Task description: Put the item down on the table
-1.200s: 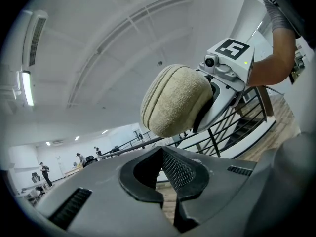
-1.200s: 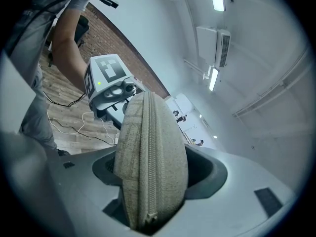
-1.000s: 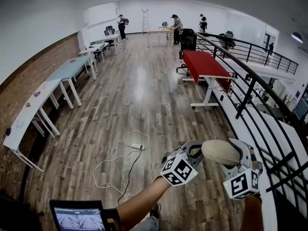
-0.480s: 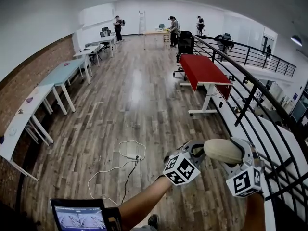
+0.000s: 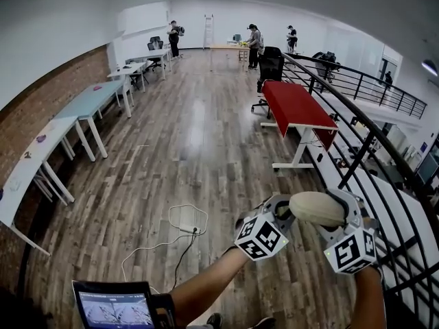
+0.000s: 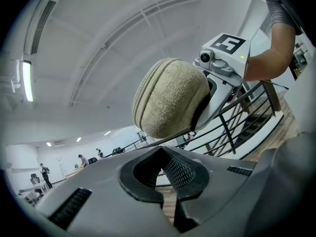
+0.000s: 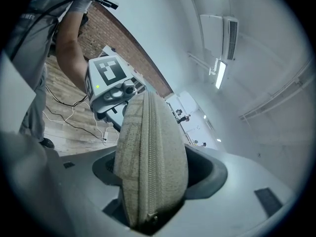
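Note:
A beige zippered pouch hangs in mid-air over the wooden floor, low and right in the head view. My right gripper is shut on it. The right gripper view shows the pouch edge-on, zipper facing the camera, wedged between my right gripper's jaws. My left gripper sits just left of the pouch's free end, jaws together and holding nothing. From the left gripper view, the pouch hovers just above the closed jaws, with the right gripper behind it.
A red table stands ahead on the right beside a black railing. Pale tables line the brick wall at left. A white cable lies on the floor. A tablet screen shows at the bottom left. People stand far off.
The head view has shifted slightly. Both grippers stay close together with the pouch still held in the right one.

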`<state>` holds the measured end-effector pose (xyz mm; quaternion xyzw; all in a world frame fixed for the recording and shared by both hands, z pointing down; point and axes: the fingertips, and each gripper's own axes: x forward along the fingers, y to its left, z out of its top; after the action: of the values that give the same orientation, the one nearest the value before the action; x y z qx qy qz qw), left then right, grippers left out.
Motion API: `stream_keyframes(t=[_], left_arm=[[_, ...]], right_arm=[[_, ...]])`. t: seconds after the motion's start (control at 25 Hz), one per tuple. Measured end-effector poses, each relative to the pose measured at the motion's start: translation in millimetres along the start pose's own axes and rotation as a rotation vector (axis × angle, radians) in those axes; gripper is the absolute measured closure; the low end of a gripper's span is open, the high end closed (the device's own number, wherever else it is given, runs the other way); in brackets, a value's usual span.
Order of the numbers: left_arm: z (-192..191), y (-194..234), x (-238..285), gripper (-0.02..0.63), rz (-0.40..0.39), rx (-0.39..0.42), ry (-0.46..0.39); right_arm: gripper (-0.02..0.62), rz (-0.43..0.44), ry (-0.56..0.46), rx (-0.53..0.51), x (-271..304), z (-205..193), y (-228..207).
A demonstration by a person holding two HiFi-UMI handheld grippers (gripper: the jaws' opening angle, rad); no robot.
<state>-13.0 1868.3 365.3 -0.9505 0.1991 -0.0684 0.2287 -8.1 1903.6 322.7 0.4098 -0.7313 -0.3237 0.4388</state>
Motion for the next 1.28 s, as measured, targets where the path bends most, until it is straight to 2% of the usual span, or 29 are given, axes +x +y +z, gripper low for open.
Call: stream_keyframes(t=[0.24, 0.4, 0.64, 0.8, 0.92, 1.04, 1.28], left_arm=[[-13.2, 35.5, 28.4, 0.604, 0.054, -0.013, 0.021], [-13.0, 52.6, 61.6, 0.604, 0.088, -0.013, 0.032], [-16.5, 65.3, 128.3, 0.604, 0.136, -0.020, 0.049], [-18.1, 53.1, 214.1, 0.604, 0.164, -0.018, 0.079], [-13.2, 51.8, 253.3, 0.604, 0.185, -0.011, 0.091], [-8.2, 60.3, 267.4, 0.604, 0.208, -0.003, 0.096], [-4.8, 61.2, 257.9, 0.604, 0.224, -0.004, 0.102]], right_arm=[[0.291, 0.037, -0.039, -0.026, 35.9, -15.1, -22.6], [0.291, 0.046, -0.066, -0.038, 50.2, -41.8, -47.7], [0.291, 0.063, -0.095, -0.070, 67.7, -104.1, -83.6], [0.291, 0.084, -0.134, -0.070, 73.3, -185.2, -114.5], [0.291, 0.095, -0.157, -0.088, 75.0, -219.4, -132.9], [0.291, 0.098, -0.180, -0.100, 78.4, -227.9, -146.2], [0.291, 0.108, -0.195, -0.110, 77.7, -218.4, -145.0]])
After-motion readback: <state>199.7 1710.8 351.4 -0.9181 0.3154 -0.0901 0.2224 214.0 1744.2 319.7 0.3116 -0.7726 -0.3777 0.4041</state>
